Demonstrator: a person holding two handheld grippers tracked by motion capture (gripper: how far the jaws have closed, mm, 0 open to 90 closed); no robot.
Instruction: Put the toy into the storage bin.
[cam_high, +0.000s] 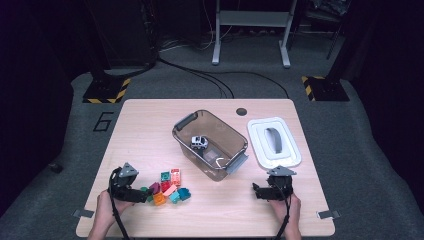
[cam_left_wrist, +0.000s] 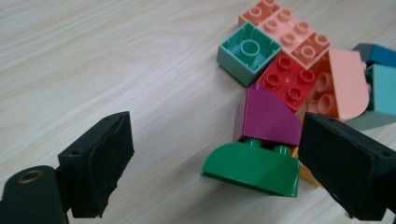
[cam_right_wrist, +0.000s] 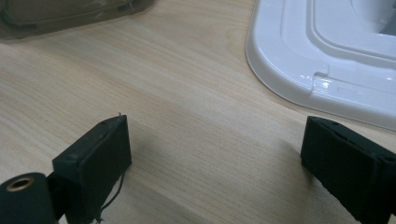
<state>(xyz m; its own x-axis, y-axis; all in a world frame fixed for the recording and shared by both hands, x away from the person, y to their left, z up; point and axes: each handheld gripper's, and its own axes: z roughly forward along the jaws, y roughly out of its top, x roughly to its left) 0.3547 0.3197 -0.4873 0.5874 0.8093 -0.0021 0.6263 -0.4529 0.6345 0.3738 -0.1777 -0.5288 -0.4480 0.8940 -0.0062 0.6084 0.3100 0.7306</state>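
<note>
A heap of toy bricks (cam_high: 169, 189) lies on the table's front left. My left gripper (cam_high: 144, 195) sits low at the heap's left edge, jaws open. In the left gripper view the gripper (cam_left_wrist: 215, 137) straddles a green curved brick (cam_left_wrist: 254, 168) with a purple brick (cam_left_wrist: 268, 114) behind it; both lie close to the right jaw, and neither pad presses on them. Beyond them are a red brick (cam_left_wrist: 286, 79), a teal brick (cam_left_wrist: 248, 52) and a salmon brick (cam_left_wrist: 285, 25). My right gripper (cam_high: 257, 191) rests open at the front right, and between its jaws (cam_right_wrist: 215, 140) is bare wood.
A clear brown bin (cam_high: 227, 125) stands at the table's middle with a small white toy car (cam_high: 199, 142) inside. Its white lid (cam_high: 260, 145) lies flat to the right, just beyond my right gripper; the lid's edge (cam_right_wrist: 289, 79) is near the right jaw.
</note>
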